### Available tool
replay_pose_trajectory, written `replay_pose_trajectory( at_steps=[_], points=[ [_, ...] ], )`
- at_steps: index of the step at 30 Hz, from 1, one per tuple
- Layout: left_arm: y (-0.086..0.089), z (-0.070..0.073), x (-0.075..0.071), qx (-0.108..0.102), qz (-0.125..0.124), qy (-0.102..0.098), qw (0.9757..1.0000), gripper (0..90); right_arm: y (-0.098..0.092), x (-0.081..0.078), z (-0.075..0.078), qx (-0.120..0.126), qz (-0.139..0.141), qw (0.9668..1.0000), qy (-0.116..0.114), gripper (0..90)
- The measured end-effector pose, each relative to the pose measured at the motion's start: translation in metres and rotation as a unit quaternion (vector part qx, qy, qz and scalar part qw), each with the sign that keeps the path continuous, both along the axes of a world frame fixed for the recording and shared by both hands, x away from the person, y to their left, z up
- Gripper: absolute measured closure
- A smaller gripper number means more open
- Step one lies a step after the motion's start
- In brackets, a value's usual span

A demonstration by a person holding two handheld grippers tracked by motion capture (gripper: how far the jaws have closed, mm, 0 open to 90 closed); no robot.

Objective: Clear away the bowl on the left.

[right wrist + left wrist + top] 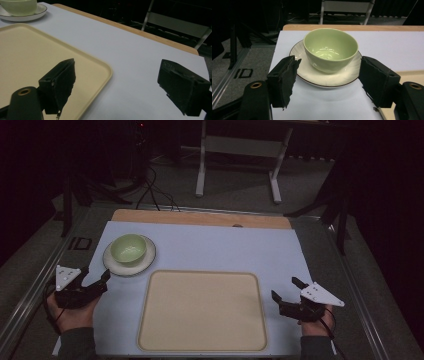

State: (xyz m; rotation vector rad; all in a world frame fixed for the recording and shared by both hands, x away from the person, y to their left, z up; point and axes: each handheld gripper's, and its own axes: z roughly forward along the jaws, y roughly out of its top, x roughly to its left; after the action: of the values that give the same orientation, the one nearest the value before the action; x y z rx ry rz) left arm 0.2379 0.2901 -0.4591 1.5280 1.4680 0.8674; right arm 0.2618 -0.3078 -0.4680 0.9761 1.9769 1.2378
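A pale green bowl stands upright on a white saucer with a dark rim, at the table's left. My left gripper is open just short of the saucer, its jaws spread either side of the near rim, holding nothing. A beige tray lies empty in the middle near the front edge. My right gripper is open at the tray's right edge, one jaw over the tray corner, the other over the white mat.
A white mat covers the wooden table. Behind the table stand a white frame and cables on the floor. Dark stands flank the table on both sides.
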Motion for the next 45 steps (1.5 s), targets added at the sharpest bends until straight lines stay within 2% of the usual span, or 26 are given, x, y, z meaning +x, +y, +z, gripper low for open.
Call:
replay_pose_trajectory(
  at_steps=[7, 16, 25, 29, 32, 35, 39, 45],
  points=[
    [-0.001, 0.000, 0.000, 0.000, 0.001, 0.001, 1.0000, 31.6, 0.000, 0.002, 0.000, 0.006, -0.001, 1.0000, -0.002, 14.3],
    [-0.002, 0.000, -0.002, -0.001, -0.003, 0.002, 1.0000, 34.1, -0.001, 0.002, 0.000, 0.001, -0.001, 1.0000, -0.003, 14.3],
    [-0.001, 0.006, 0.001, 0.003, -0.010, 0.003, 0.9999, 35.8, -0.001, 0.002, 0.000, 0.000, -0.004, 1.0000, -0.006, 14.3],
    [0.000, 0.011, 0.004, -0.002, -0.014, 0.003, 0.9999, 35.9, -0.001, 0.002, 0.000, 0.000, -0.003, 1.0000, -0.008, 14.3],
    [0.000, 0.012, 0.006, 0.002, -0.019, 0.004, 0.9998, 35.9, -0.002, 0.002, 0.000, 0.001, -0.003, 1.0000, -0.008, 14.3],
    [0.001, 0.016, 0.011, 0.007, -0.026, 0.007, 0.9996, 35.8, -0.001, 0.002, 0.000, 0.000, -0.003, 1.0000, -0.007, 14.3],
    [0.003, 0.019, 0.018, 0.003, -0.033, 0.010, 0.9994, 35.9, 0.000, 0.002, 0.000, 0.000, -0.003, 1.0000, -0.008, 14.3],
    [0.003, 0.024, 0.028, -0.001, -0.047, 0.003, 0.9989, 36.1, -0.001, 0.002, -0.001, -0.001, -0.005, 1.0000, -0.006, 14.3]
  ],
)
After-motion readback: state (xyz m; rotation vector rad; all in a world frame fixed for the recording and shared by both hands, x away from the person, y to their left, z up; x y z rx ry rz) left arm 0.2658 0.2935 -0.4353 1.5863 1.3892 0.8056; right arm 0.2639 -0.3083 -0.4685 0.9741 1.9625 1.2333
